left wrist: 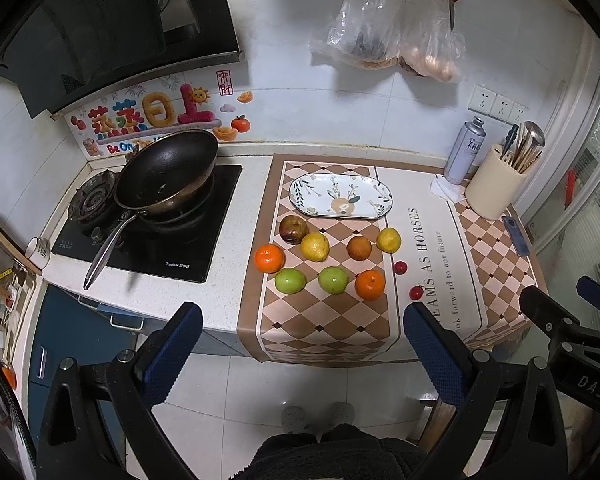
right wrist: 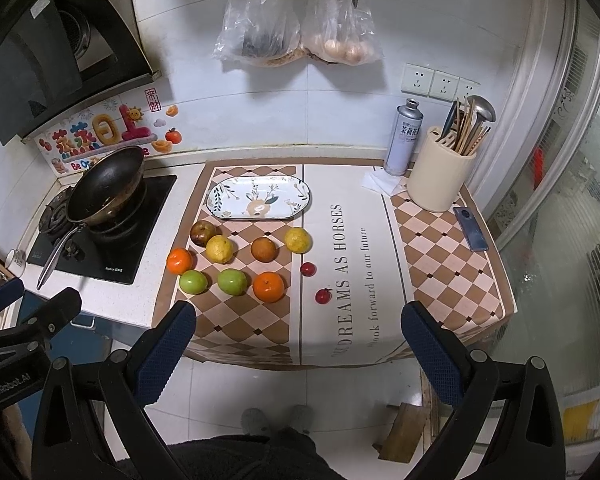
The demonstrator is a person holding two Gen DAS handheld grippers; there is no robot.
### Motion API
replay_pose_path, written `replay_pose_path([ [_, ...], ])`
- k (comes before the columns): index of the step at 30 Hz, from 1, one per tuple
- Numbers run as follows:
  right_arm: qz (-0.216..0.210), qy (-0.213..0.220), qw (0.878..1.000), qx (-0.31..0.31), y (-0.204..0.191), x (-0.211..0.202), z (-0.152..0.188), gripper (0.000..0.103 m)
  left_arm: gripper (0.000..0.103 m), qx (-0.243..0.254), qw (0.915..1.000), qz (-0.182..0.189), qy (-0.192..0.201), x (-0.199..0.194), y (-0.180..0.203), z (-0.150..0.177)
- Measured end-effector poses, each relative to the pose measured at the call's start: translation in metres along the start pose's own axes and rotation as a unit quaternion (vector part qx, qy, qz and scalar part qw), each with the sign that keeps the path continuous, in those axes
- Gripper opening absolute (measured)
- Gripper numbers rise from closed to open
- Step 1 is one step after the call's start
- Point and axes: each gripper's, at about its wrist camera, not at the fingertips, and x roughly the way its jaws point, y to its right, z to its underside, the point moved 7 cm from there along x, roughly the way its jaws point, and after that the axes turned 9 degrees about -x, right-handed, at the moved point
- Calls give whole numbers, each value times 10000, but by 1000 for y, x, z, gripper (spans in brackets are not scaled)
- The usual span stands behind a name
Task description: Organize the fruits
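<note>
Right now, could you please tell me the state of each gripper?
Left gripper: open, holding nothing, short of the counter.
Right gripper: open, holding nothing, short of the counter.

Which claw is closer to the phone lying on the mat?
Right, I'd judge. The right claw hangs open off the counter's front edge, with the phone ahead to its right. The left claw, also open, sits further left, facing the fruit.

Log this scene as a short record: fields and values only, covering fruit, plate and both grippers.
plate: oval floral plate, nothing on it, behind the fruit
oranges: two, bright orange
green fruits: two, front row
yellow fruits: two
brownish fruits: two
small red fruits: two, on the lettered strip
left gripper: open, holds nothing
right gripper: open, holds nothing
</note>
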Motion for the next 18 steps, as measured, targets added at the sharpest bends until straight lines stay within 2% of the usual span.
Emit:
replay_pose_path([
  [8,-56,8,10000,2,-4,7,-8,103,103,-15,10000,1,1,2,-1,-1],
  [12,-231,31,9996,130,3,19,-9,103,103,-72,9999,-54,96,8,1,-5],
  [15,-443,-83,9987,222,9,42,-7,103,103,-182,9994,-204,231,24,1,-13],
  [18,-744,-300,9964,285,14,77,-4,103,103,-217,9972,-591,412,46,-4,-21],
])
